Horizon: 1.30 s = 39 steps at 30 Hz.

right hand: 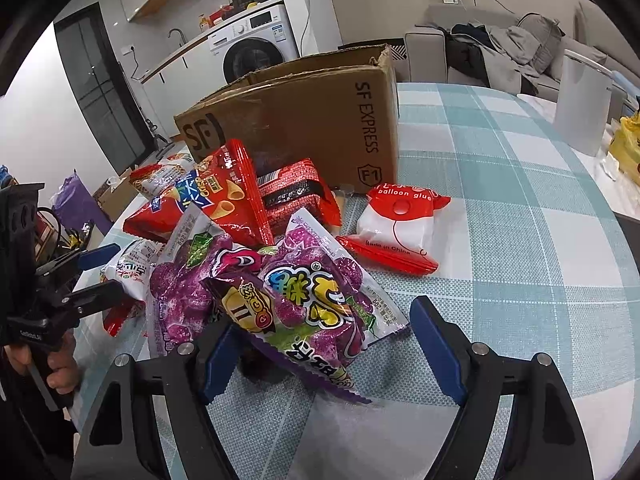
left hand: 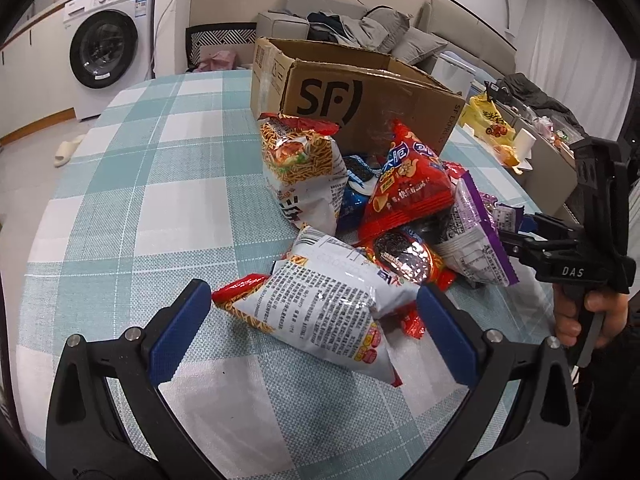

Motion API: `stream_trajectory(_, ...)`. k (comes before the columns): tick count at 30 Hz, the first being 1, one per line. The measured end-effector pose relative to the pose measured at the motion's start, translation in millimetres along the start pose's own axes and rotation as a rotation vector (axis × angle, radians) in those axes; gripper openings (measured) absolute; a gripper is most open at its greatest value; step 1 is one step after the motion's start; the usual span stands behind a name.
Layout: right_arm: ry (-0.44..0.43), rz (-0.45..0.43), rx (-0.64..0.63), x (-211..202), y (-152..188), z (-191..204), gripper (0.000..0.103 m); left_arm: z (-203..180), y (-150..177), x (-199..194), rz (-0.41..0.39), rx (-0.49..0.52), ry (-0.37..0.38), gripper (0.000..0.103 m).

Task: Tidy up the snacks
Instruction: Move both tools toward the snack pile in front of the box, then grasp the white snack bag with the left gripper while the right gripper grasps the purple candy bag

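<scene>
A pile of snack bags lies on the checked table in front of an open SF cardboard box (left hand: 360, 100). In the left wrist view my left gripper (left hand: 314, 300) is open, its blue fingers either side of a white noodle-snack bag (left hand: 324, 304) lying at the near edge of the pile. A second noodle bag (left hand: 300, 168) stands upright, with a red chip bag (left hand: 408, 188) beside it. In the right wrist view my right gripper (right hand: 324, 330) is open around a purple grape-candy bag (right hand: 312, 304). The box (right hand: 304, 120) stands behind.
A red and white balloon-glue packet (right hand: 396, 228) lies to the right of the pile. A white appliance (right hand: 580, 104) stands at the table's far right edge. A washing machine (left hand: 108, 44) and a sofa (left hand: 360, 24) stand beyond the table. The table is round, with a checked cloth (left hand: 140, 184).
</scene>
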State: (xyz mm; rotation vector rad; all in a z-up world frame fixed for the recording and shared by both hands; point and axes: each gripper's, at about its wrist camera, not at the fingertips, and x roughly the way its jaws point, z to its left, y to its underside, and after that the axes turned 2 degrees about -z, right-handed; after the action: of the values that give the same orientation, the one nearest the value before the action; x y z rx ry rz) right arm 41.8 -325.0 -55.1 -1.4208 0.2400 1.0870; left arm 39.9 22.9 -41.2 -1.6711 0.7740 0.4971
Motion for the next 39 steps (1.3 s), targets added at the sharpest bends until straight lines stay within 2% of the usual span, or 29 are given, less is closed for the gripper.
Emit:
stream_trajectory(8, -0.004, 0.000, 0.003, -1, 2, -2, 0.082, -4, 8, 0, 0.023, 0.062, -0.002, 0.102)
stream_trajectory(15, -0.005, 0.003, 0.001, 0, 2, -2, 0.082, -4, 6, 11, 0.019, 0.074, -0.047, 0.102)
stream_trajectory(23, -0.001, 0.004, -0.006, 1, 1, 0, 0.075, -5, 0, 19, 0.016, 0.079, -0.059, 0.101)
stream_trajectory(27, -0.005, -0.015, -0.018, -5, 2, 2, 0.066, -4, 1, 19, 0.018, 0.069, -0.068, 0.086)
stream_trajectory(29, -0.023, -0.025, -0.019, -9, 2, 2, 0.056, -1, 0, 19, 0.017, 0.050, -0.060, 0.079)
stream_trajectory(30, -0.027, -0.028, -0.021, -10, 3, 3, 0.054, 0, 0, 19, 0.018, 0.041, -0.052, 0.076)
stream_trajectory(33, -0.035, -0.039, -0.025, -13, 4, 5, 0.048, 4, 1, 21, 0.040, 0.022, -0.016, 0.050)
stream_trajectory(36, -0.040, -0.043, -0.024, -15, 4, 4, 0.047, 6, 2, 24, 0.049, 0.010, -0.006, 0.043)
stream_trajectory(39, -0.046, -0.047, -0.022, -16, 6, 3, 0.047, 5, 2, 23, 0.044, 0.013, -0.002, 0.040)
